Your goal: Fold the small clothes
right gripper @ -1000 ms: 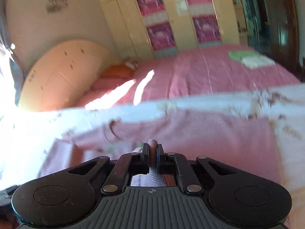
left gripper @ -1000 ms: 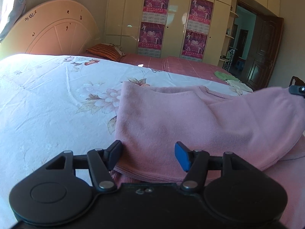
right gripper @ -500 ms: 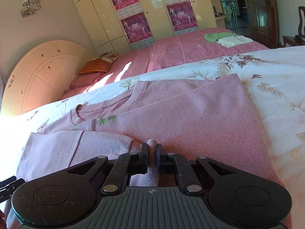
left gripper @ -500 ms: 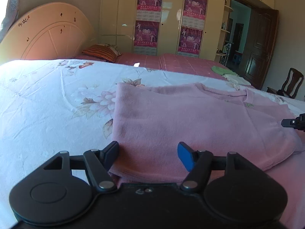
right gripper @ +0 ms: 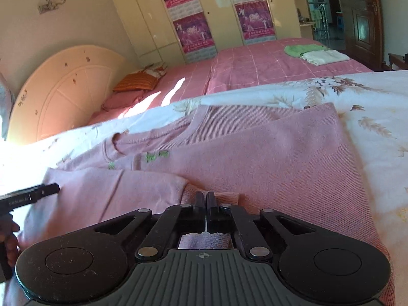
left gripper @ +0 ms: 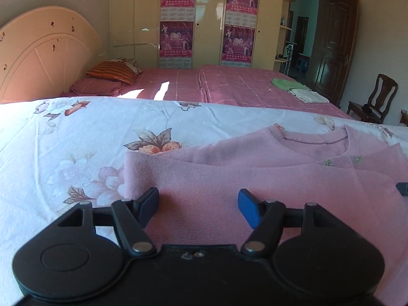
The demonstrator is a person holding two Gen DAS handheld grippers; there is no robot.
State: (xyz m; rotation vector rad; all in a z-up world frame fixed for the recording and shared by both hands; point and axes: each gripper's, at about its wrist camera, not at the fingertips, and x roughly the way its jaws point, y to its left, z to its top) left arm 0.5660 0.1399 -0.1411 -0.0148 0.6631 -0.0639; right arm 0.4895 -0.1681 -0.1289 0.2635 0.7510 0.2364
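Note:
A pink knit sweater lies on the floral bedcover, collar away from me and both sides folded in over the middle. My left gripper hovers open over its near left part, and no cloth is pinched between the wide jaws. In the right wrist view that gripper's finger pokes in from the left, held by a hand. My right gripper rests low on the sweater at a ribbed edge, its jaws closing fully together. No cloth shows between them.
A second bed with a pink checked cover stands behind, bearing folded green and white clothes and a striped pillow. A curved headboard is at the left. A wooden chair and a dark door stand at the right.
The right gripper came down and the raised side of the sweater now lies flat. The cloth bulge between its fingers is gone. The left gripper slid across over the sweater, staying open.

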